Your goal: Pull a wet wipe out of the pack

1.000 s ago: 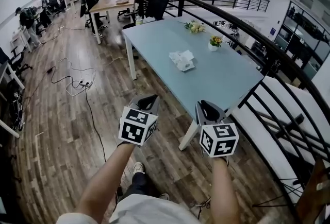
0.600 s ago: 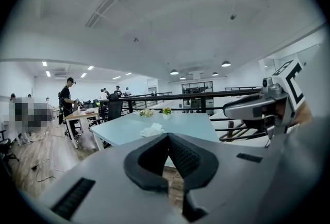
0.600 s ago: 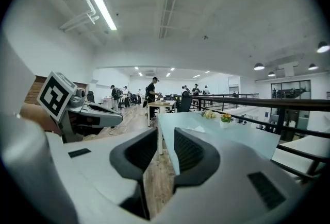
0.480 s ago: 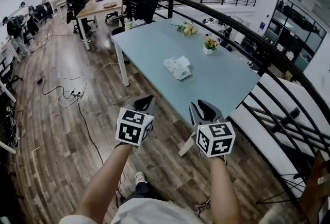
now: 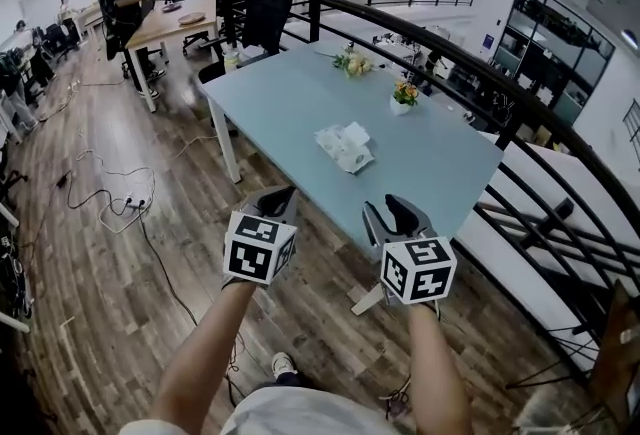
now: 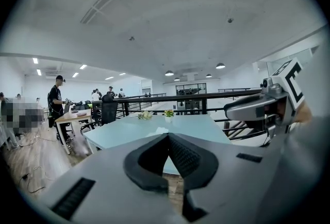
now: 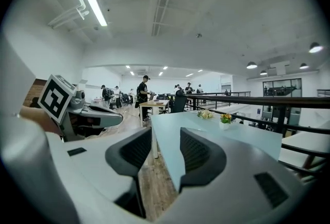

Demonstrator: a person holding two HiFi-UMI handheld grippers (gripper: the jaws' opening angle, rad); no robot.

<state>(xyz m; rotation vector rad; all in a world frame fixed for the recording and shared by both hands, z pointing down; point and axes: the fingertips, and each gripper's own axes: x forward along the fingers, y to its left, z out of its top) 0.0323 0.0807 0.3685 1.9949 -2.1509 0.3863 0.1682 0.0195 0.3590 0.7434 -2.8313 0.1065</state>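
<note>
The wet wipe pack, white with a loose wipe on top, lies in the middle of the pale blue table. Both grippers hang in front of the table's near edge, well short of the pack. My left gripper is shut, its pads meeting at the tips, with nothing in it. The jaws of my right gripper are opening; only the gap shows between them. In the right gripper view the table stretches ahead and the other gripper sits at the left.
Two small flower pots stand at the table's far side. A black railing curves behind and to the right of it. A black chair is at the far end. Cables lie on the wooden floor. People work at a wooden desk.
Both grippers have advanced towards the table, which now sits closer and more central in the head view. The right gripper's jaws have spread apart.
</note>
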